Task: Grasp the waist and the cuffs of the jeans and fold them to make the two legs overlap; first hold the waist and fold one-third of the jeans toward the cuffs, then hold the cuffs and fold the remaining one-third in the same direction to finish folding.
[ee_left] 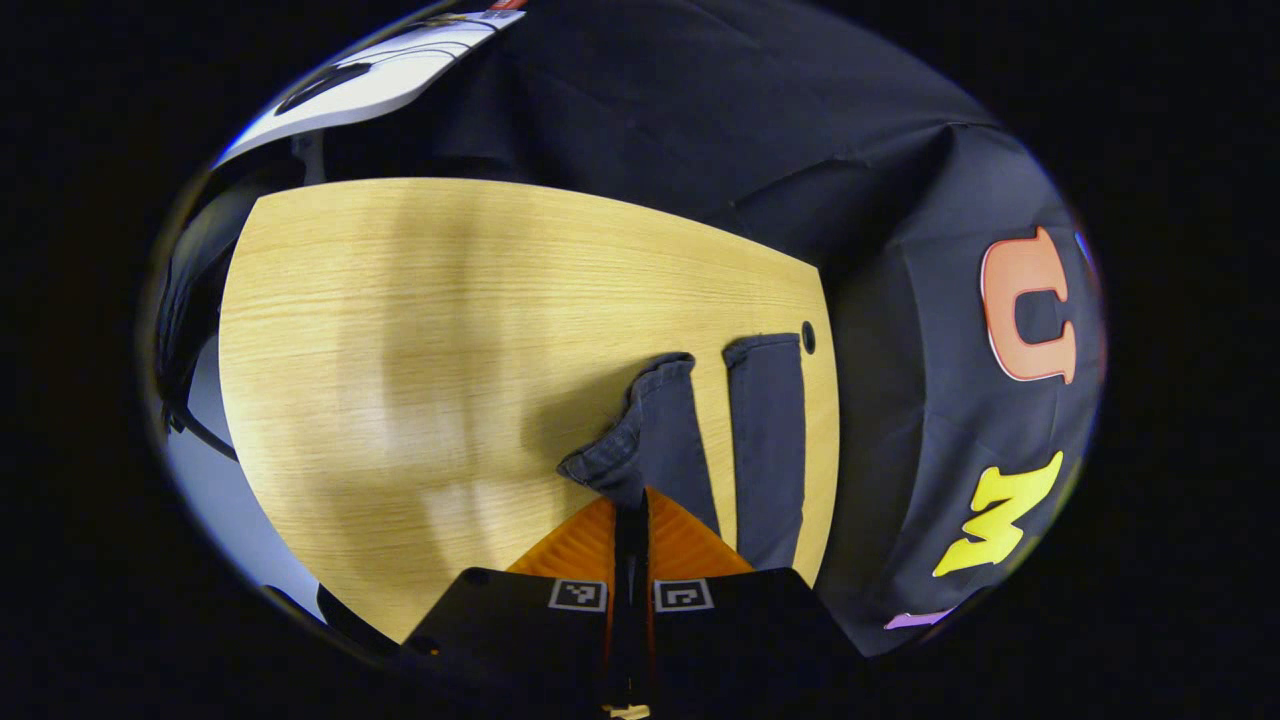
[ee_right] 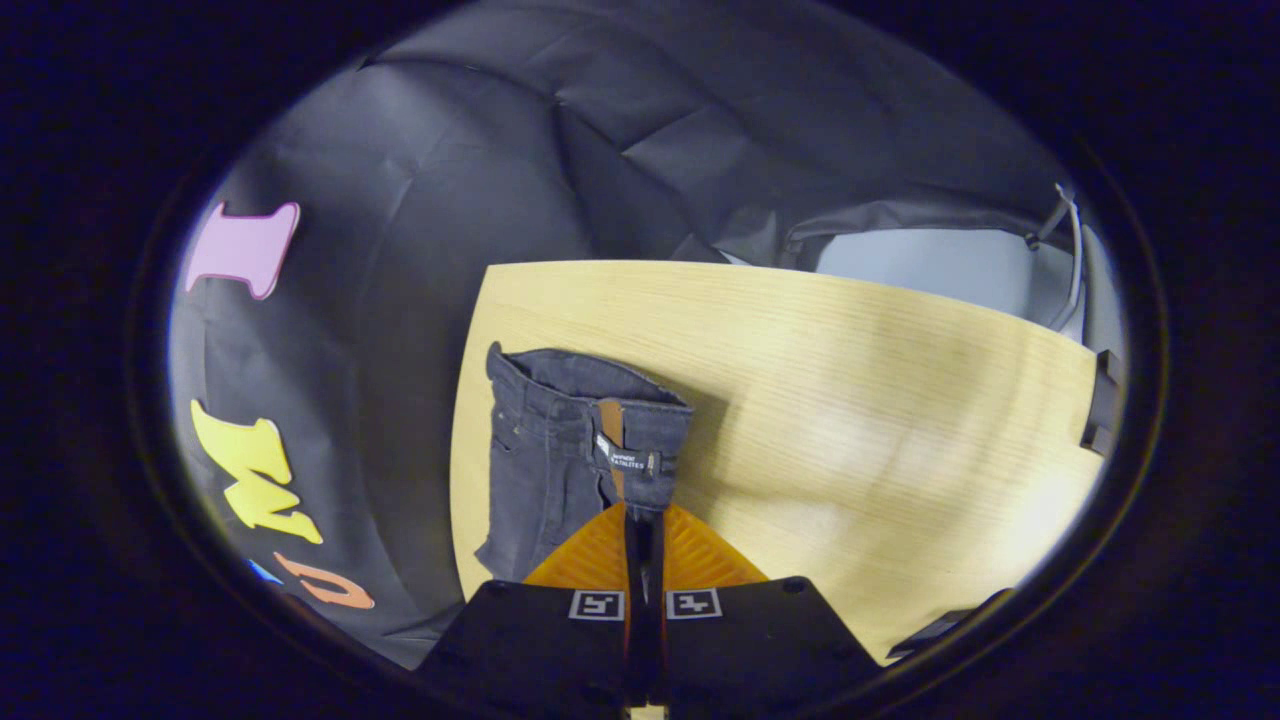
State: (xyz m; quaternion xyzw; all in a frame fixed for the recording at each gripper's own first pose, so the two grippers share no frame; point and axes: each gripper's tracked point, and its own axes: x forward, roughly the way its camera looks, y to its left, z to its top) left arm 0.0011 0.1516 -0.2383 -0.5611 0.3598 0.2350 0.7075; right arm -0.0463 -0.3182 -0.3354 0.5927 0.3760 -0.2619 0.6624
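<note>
While both our grippers are already pinching denim, we judge the work to be at its very first stage, the lengthwise fold that lays one leg on the other. Low in the centre of the left gripper view, our left gripper point(ee_left: 630, 512) has its fingers drawn nearly together on the edge of one leg, close to the cuffs point(ee_left: 712, 362), and the cloth there is lifted and bunched, curling over to the left. Two legs run up from it side by side with a strip of table point(ee_left: 400, 330) showing between them, so they do not overlap yet. At bottom centre of the right gripper view, our right gripper point(ee_right: 645, 522) is likewise closed to a narrow slit on the waist point(ee_right: 625, 440), beside the inner label, with that corner raised and the rest of the jeans point(ee_right: 545, 470) lying flat toward the left edge of the table. As far as we can see, nothing is folded so far: the legs must first be brought together, then the waist third carried toward the cuffs, then the cuff third folded over it. The jeans lie along one edge of the table, next to the dark wall.
</note>
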